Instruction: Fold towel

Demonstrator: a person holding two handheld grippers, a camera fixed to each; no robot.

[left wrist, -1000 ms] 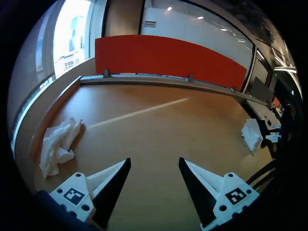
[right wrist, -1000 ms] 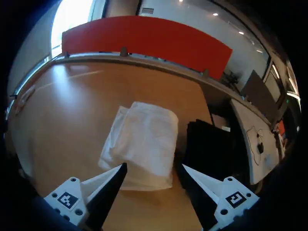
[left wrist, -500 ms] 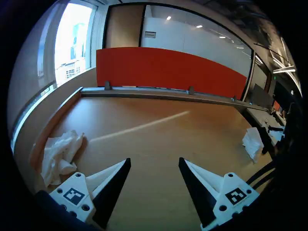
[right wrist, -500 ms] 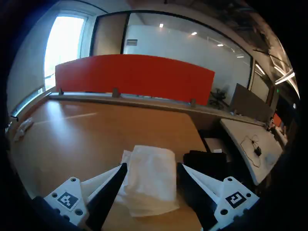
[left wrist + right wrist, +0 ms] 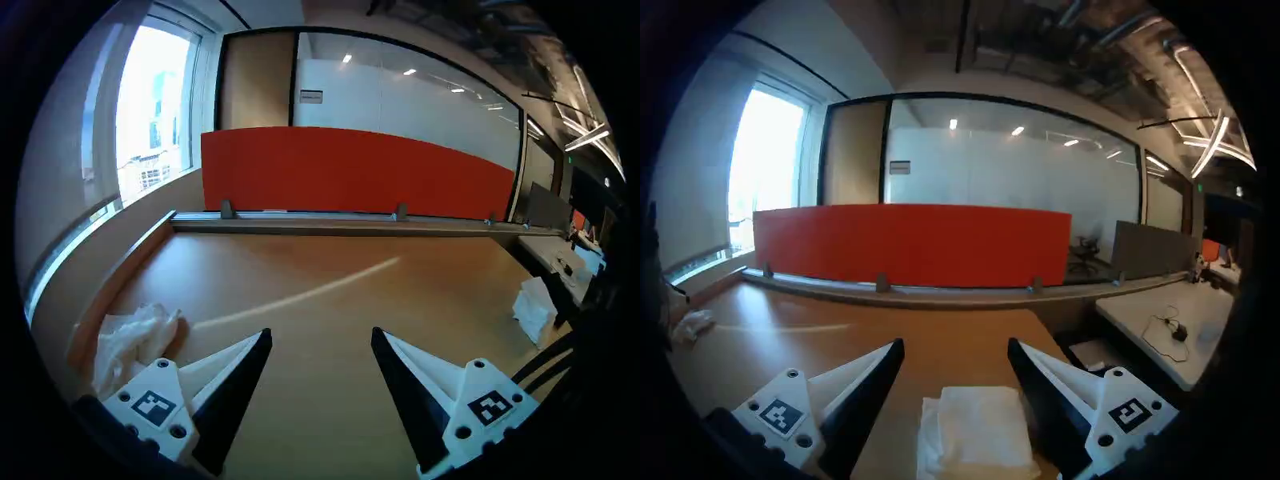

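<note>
A folded white towel (image 5: pixel 980 432) lies on the wooden table (image 5: pixel 840 352) near its right edge, just below and between the fingers of my right gripper (image 5: pixel 956 356), which is open and holds nothing. The same folded towel (image 5: pixel 534 308) appears small at the far right in the left gripper view. A crumpled white towel (image 5: pixel 132 340) lies at the table's left edge, beside the left finger of my left gripper (image 5: pixel 320 340), which is open and empty above the bare tabletop (image 5: pixel 336 296). In the right gripper view the crumpled towel (image 5: pixel 692 324) shows far left.
A red divider panel (image 5: pixel 352 172) runs along the table's back edge, with a raised wooden lip on the left side (image 5: pixel 120 280). A bright window (image 5: pixel 152 120) is at left. A second white desk with a cable (image 5: pixel 1168 316) stands to the right.
Both grippers have tilted upward, so the towels sit lower in each view. In the right gripper view the folded towel has slid from the centre to the bottom edge. Both stay open.
</note>
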